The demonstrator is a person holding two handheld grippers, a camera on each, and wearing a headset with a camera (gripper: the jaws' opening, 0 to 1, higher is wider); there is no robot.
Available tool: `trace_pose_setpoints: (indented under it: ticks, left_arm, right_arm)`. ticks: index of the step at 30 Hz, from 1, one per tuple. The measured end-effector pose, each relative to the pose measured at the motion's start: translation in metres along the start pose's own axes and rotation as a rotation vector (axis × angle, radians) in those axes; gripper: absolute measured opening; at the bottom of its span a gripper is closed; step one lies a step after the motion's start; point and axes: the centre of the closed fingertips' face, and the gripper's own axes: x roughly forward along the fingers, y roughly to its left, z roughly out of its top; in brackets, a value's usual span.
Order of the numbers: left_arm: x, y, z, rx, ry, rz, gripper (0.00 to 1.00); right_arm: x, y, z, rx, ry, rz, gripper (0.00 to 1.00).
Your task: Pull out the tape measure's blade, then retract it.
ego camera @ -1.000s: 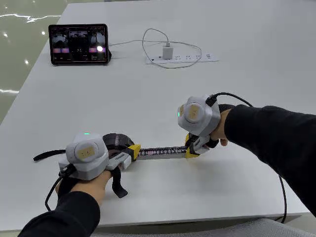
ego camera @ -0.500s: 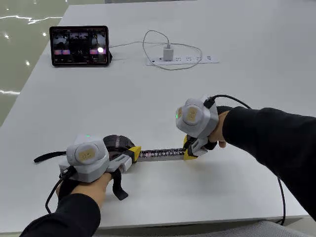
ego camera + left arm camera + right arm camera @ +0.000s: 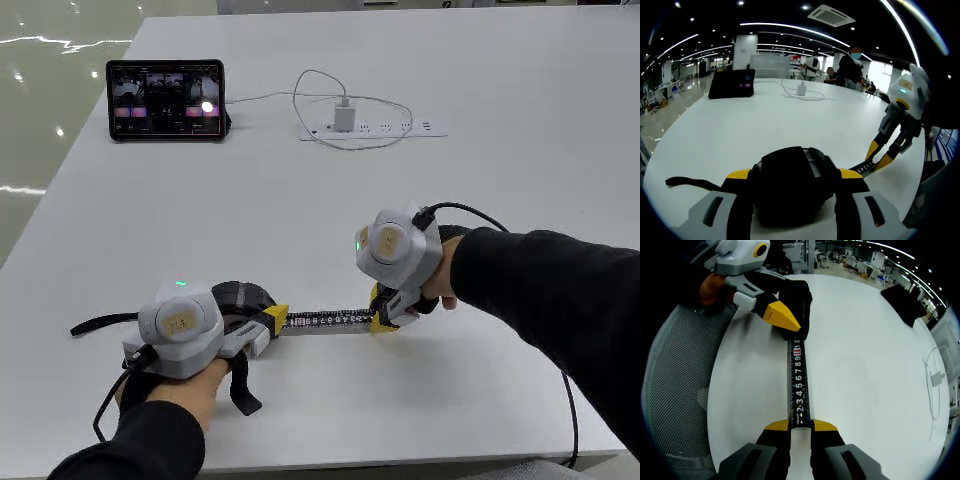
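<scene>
On the white table top in the head view, you are clamping the round black tape measure case between the 2 yellow-tipped jaws of the left gripper, near the table's front edge. Its black wrist strap is trailing off to the left. The right gripper is pinching the free end of the yellow-edged steel blade, which is lying flat on the table between the 2 grippers. Compared with 1 second ago, the right gripper is sitting closer to the case and less blade is showing. That suggests the pull-out is done and you are now feeding the blade back in, though the retraction is not finished. A dark tablet and a white power strip are resting well apart at the far side.

In the left gripper view, the jaws are closing tight on both sides of the case, and the right gripper is coming in from the right with the blade tip between its jaws.

In the right gripper view, your jaws are gripping the blade at its very end. The printed scale is running straight ahead into the case.
</scene>
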Motion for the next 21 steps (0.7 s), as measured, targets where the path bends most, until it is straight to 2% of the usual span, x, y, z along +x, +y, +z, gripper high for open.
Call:
trace_pose_setpoints:
  ticks: [21]
  left_arm:
    - [0.0000, 0.0000, -0.0001, -0.005, 0.001, -0.002, 0.61]
  right_arm:
    - [0.0040, 0.0004, 0.0097, 0.028, -0.038, -0.009, 0.11]
